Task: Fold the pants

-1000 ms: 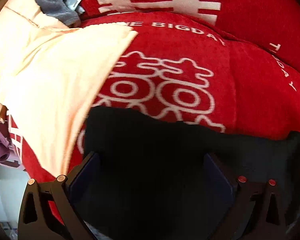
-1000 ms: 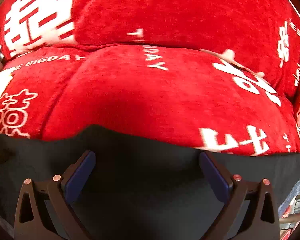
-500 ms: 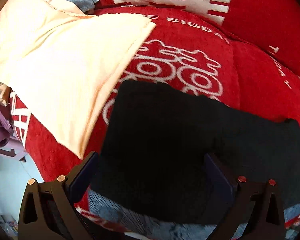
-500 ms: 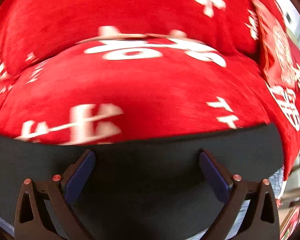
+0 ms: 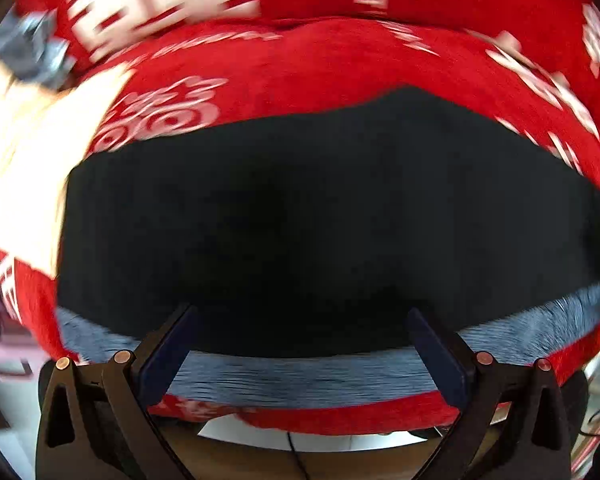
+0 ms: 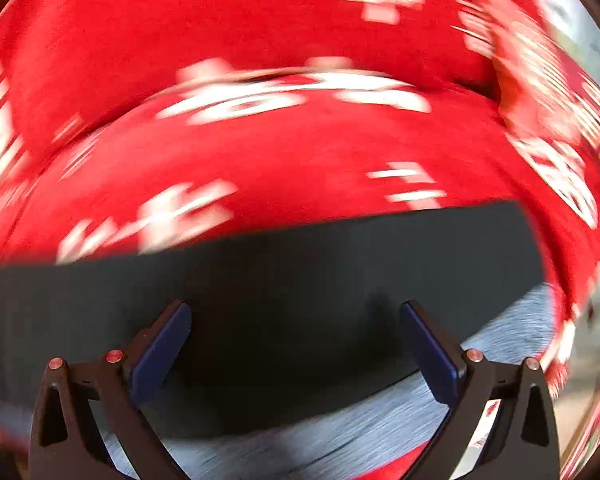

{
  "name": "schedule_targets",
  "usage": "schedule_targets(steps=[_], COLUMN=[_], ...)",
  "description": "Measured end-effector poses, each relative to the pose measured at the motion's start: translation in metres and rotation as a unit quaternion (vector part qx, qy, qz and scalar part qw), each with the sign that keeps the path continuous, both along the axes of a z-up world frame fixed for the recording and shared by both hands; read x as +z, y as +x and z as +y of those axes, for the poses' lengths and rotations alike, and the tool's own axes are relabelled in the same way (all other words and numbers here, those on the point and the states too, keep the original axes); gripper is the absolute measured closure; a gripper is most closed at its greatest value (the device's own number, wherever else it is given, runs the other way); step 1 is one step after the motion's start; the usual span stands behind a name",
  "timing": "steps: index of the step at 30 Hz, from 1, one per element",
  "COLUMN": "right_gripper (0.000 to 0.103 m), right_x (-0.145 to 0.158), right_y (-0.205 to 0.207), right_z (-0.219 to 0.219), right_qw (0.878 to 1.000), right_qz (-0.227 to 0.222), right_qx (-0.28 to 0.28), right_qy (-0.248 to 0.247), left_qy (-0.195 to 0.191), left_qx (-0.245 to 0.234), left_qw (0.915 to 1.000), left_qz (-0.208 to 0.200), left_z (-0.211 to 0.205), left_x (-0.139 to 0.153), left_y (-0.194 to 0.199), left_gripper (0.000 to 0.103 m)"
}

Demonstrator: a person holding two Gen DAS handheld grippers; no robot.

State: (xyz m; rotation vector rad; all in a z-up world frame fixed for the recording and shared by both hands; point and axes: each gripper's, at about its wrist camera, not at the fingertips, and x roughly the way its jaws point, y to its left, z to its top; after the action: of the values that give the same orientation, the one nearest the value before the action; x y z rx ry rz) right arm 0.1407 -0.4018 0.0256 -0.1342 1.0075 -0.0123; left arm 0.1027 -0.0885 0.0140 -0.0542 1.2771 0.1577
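The black pants point(image 5: 320, 216) lay flat as a broad dark slab across the plush red cover point(image 5: 340, 64) with its white printed characters, matte against the fuzzy nap. A grey ribbed band point(image 5: 300, 376) ran along the near edge beneath them. A cream cloth point(image 5: 28, 168) sat at the left, touching the pants' corner. The left gripper point(image 5: 300, 344) pointed forward over the near hem, blue pads spread wide, nothing between them. The right gripper point(image 6: 296, 344) hung likewise over the pants point(image 6: 280, 280), jaws apart and empty; that view was heavily blurred.
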Motion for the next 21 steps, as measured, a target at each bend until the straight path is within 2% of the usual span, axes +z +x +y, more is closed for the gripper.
schedule_targets(steps=[3, 5, 9, 10, 12, 14, 15, 17, 21], right_gripper=[0.000, 0.000, 0.000, 0.000, 0.000, 0.000, 0.000, 0.000, 0.000], right_x=[-0.017, -0.018, -0.017, -0.016, -0.013, -0.010, -0.005, 0.002, -0.009], right_y=[-0.015, -0.019, -0.010, -0.011, -0.010, -0.015, -0.023, -0.043, -0.075], right_z=[0.035, 0.030, -0.039, -0.050, -0.088, -0.120, -0.140, -0.167, -0.187], right_qw=[0.997, 0.997, 0.999, 0.999, 0.997, 0.992, 0.989, 0.984, 0.978], right_qz=[0.019, 0.007, 0.021, 0.019, 0.024, 0.028, 0.023, 0.009, 0.014], right_qx=[0.066, 0.071, 0.004, -0.015, -0.071, -0.116, -0.138, -0.163, -0.163], right_qy=[-0.033, -0.023, 0.045, 0.036, 0.017, 0.027, 0.046, 0.076, 0.127], left_qy=[0.020, 0.036, 0.008, 0.009, -0.017, -0.022, -0.013, -0.002, -0.038], left_qx=[-0.040, -0.045, -0.017, -0.011, 0.001, 0.006, 0.006, 0.000, -0.044], left_qw=[0.9990, 0.9984, 0.9997, 0.9998, 0.9996, 0.9993, 0.9994, 0.9996, 0.9979], left_qz=[0.005, 0.003, 0.013, 0.016, 0.024, 0.030, 0.031, 0.029, 0.030], left_z=[-0.034, -0.039, -0.019, -0.016, -0.005, -0.004, -0.006, -0.012, -0.055], left_x=[-0.006, -0.010, -0.015, -0.018, -0.021, -0.021, -0.019, -0.014, -0.004], left_y=[0.004, 0.005, 0.008, 0.010, 0.011, 0.012, 0.013, 0.012, 0.012], left_gripper=[0.000, 0.000, 0.000, 0.000, 0.000, 0.000, 0.000, 0.000, 0.000])
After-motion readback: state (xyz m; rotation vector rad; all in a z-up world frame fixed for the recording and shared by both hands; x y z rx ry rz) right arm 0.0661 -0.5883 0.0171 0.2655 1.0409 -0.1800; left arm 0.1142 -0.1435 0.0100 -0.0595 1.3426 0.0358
